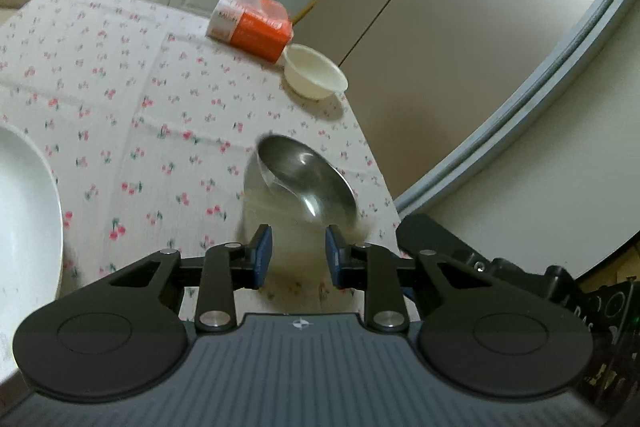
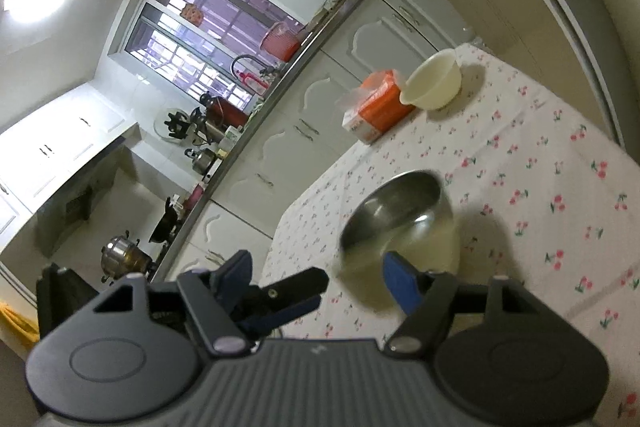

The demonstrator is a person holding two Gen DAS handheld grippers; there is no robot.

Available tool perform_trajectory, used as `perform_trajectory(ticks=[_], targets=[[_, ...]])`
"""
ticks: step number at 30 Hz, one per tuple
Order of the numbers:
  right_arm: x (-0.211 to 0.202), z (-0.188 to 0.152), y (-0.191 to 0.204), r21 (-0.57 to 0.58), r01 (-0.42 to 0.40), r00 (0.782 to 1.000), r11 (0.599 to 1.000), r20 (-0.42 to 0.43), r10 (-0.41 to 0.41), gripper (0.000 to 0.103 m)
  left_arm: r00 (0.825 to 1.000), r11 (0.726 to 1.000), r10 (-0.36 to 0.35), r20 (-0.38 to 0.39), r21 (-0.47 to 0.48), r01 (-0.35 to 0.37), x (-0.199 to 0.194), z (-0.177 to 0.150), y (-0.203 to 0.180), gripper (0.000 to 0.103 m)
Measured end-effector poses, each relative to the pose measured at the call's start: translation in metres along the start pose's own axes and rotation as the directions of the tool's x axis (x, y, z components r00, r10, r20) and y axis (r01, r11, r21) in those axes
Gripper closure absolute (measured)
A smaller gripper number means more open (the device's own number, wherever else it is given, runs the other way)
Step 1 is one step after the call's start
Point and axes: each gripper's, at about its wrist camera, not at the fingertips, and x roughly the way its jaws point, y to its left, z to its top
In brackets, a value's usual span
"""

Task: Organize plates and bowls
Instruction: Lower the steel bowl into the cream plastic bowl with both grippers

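Observation:
A steel bowl (image 1: 298, 187) sits on the floral tablecloth just ahead of my left gripper (image 1: 299, 253), which is open with its blue pads apart and short of the bowl. The same steel bowl (image 2: 404, 223) shows in the right wrist view, blurred, in front of my right gripper (image 2: 320, 273), which is open wide. A cream plastic bowl (image 1: 315, 71) stands at the far table edge; it also shows in the right wrist view (image 2: 434, 81). A white plate (image 1: 24, 227) lies at the left edge of the left wrist view.
An orange tissue pack (image 1: 252, 25) lies beside the cream bowl, also in the right wrist view (image 2: 374, 113). A fridge (image 1: 460, 7) stands right of the table. White cabinets (image 2: 316, 115) and a cluttered kitchen counter (image 2: 208, 147) lie beyond the table.

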Motion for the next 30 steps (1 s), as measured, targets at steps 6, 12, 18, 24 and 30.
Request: perform_trajectory(ticks=[6,12,18,24,30], targets=[[-0.005,-0.001,0.001,-0.001,-0.007,1.000,1.000,0.017,0.007,0.028,0.999,0.999,0.039,0.020,-0.027,-0.038,-0.001,0.002,0.014,0.074],[-0.012,0.010,-0.001,-0.043,0.036,0.997,0.998,0.068,-0.033,0.022,0.996,0.997,0.067,0.064,-0.053,-0.064,-0.003,0.014,0.024,0.067],[-0.008,0.045,-0.013,-0.057,0.101,0.989,0.993,0.112,-0.094,0.021,0.997,0.992,0.067,0.050,-0.111,-0.061,0.019,0.039,0.035,0.064],[0.023,0.061,-0.034,-0.064,0.200,0.979,0.978,0.062,-0.196,0.021,0.999,0.993,0.038,0.009,-0.115,-0.037,0.054,0.044,0.027,0.062],[0.039,0.035,-0.043,-0.154,0.291,0.955,0.944,-0.011,-0.296,0.021,0.999,0.992,0.036,-0.014,-0.121,-0.038,0.058,0.035,0.026,0.058]])
